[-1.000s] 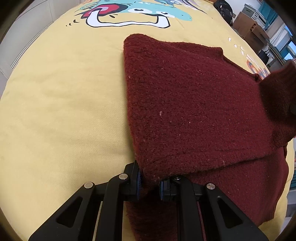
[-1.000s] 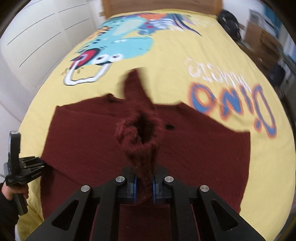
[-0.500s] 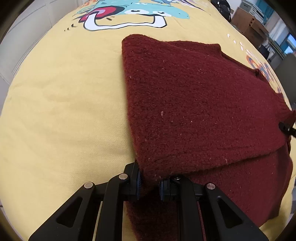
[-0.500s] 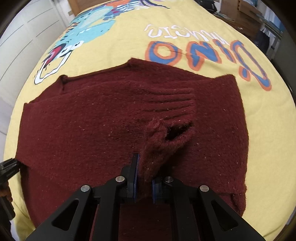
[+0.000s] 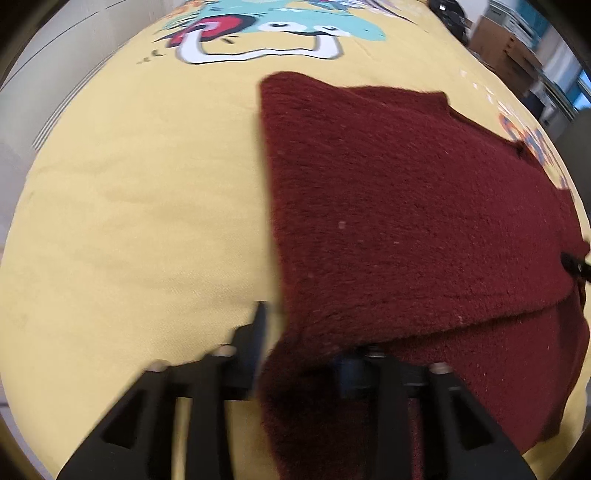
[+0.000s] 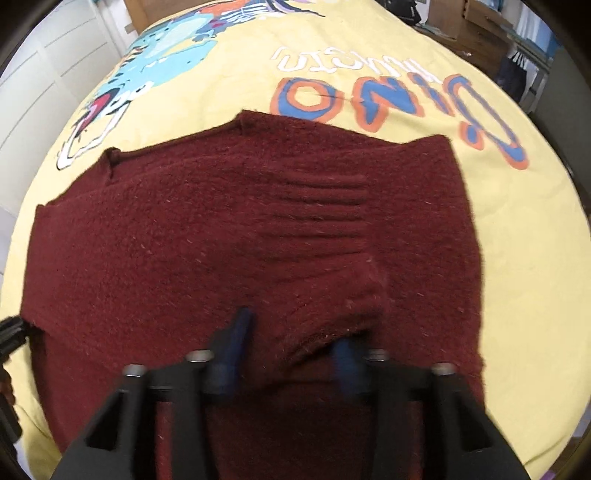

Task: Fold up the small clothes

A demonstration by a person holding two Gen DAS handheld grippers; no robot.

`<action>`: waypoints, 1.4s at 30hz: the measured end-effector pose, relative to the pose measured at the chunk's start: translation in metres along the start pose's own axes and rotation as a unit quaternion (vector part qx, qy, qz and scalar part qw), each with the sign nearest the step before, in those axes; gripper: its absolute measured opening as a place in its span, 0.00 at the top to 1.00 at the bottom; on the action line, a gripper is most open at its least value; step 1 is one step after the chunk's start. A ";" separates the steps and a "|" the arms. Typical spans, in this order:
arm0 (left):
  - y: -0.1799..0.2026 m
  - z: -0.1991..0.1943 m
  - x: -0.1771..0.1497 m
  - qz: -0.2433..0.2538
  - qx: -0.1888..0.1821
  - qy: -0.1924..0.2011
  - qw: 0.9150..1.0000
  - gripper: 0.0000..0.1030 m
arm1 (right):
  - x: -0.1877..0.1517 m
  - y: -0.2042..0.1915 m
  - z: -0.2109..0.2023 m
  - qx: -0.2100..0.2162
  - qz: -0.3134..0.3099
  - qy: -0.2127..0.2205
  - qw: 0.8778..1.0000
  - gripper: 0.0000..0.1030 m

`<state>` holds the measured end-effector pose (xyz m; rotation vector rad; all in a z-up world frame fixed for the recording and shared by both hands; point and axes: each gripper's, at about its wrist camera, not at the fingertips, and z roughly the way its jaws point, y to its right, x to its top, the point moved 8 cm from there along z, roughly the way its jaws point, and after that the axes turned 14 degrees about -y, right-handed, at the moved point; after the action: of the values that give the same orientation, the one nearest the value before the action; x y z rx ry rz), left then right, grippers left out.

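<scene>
— What lay around the grippers?

— A yellow bedspread (image 6: 517,258) with a cartoon dinosaur print (image 5: 280,29) ahead and orange-and-blue lettering (image 6: 399,99) ahead and to the right in the right wrist view. Cardboard boxes (image 5: 506,40) stood past the far right edge of the bed. The dark red sweater (image 6: 184,240) lay spread on the bedspread directly ahead of both grippers, its upper layer folded over a lower one.

— Anything hard to make out?

— Both grippers were blurred. In the left wrist view the sweater's near edge draped over the right finger, hiding its tip. The lettering was partly covered by the sweater's far edge.

— And the grippers themselves?

— The left gripper (image 5: 303,343) had its fingers spread wide, the left finger (image 5: 255,332) out on bare bedspread, the sweater's corner between the two but not pinched. The right gripper (image 6: 291,343) was likewise parted, with a ribbed cuff (image 6: 325,314) lying loose between its blue pads (image 6: 236,332), clamped by neither. The left gripper's tip also showed at the sweater's left edge in the right wrist view.
</scene>
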<state>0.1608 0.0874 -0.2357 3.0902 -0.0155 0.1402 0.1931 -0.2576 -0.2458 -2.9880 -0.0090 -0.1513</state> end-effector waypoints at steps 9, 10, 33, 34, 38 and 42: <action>-0.006 -0.047 -0.023 -0.001 0.025 0.070 0.997 0.01 | -0.034 0.029 -0.035 0.003 0.011 0.032 0.999 0.17; -0.001 -0.055 -0.024 0.006 0.021 0.083 0.996 0.01 | -0.035 0.027 -0.042 0.004 0.008 0.041 0.999 0.15; 0.065 0.017 0.012 0.041 0.015 0.037 0.998 0.01 | -0.007 -0.044 0.014 -0.042 -0.075 0.059 0.995 0.00; 0.060 0.019 0.010 0.038 0.004 0.036 0.999 0.01 | -0.006 -0.037 0.014 -0.041 -0.069 0.059 0.995 0.00; 0.052 0.021 0.006 0.053 -0.011 0.035 0.998 0.01 | -0.007 0.004 0.018 -0.019 -0.027 0.045 0.998 0.00; 0.053 0.023 0.007 0.047 -0.009 0.030 0.998 0.01 | -0.012 0.014 0.015 0.004 -0.013 0.047 0.999 0.00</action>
<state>0.1688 0.0331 -0.2554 3.0664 -0.1597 0.2345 0.1831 -0.2688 -0.2638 -2.9694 -0.0382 -0.2930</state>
